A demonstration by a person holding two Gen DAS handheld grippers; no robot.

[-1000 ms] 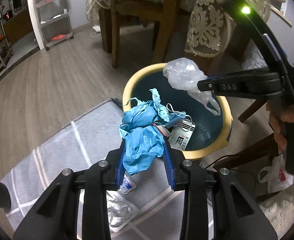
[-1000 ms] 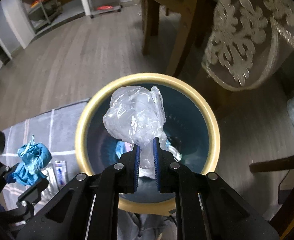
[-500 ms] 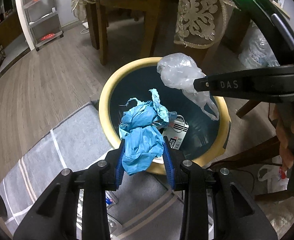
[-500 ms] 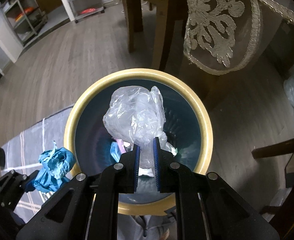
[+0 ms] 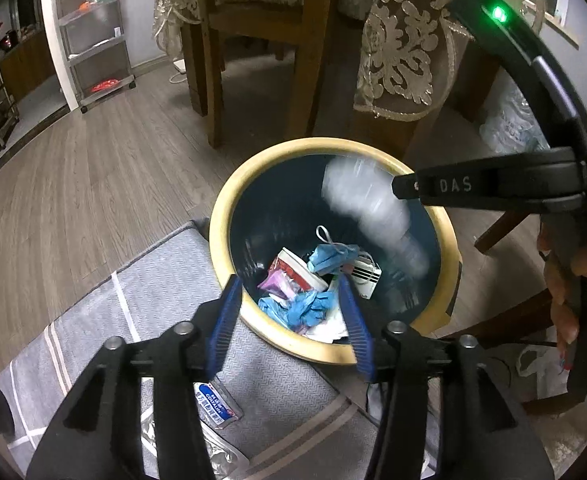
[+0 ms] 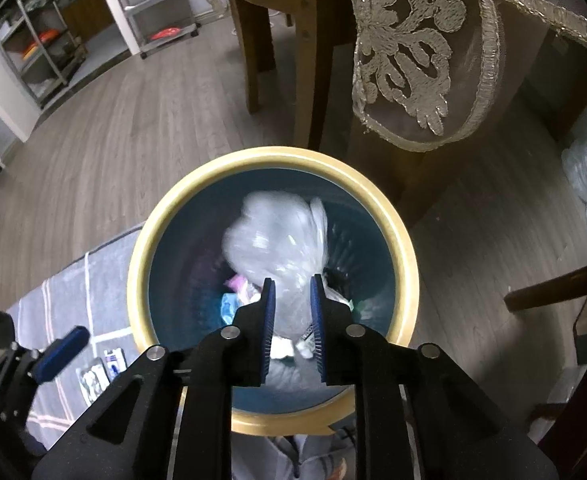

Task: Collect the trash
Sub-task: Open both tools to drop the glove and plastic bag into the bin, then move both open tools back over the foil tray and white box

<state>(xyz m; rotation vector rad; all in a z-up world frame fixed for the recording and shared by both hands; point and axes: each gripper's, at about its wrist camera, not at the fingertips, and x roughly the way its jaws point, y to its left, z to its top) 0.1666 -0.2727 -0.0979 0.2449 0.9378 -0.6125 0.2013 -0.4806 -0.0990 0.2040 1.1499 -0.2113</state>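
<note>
Your right gripper [image 6: 292, 306] is spread open over the bin [image 6: 407, 276], with the clear plastic bag [image 6: 277, 240] blurred just ahead of its fingers, inside the rim. Your left gripper [image 5: 289, 312] is open and empty; the crumpled blue glove [image 5: 305, 308] lies in the bin among other trash.

We are looking at a wooden chair [image 5: 261, 36] standing on the plank floor [image 5: 93, 176], a lace tablecloth [image 6: 417, 60] hanging beside it, a grey striped rug [image 5: 161, 296] lying below, and metal shelving [image 5: 93, 36] standing far left.
</note>
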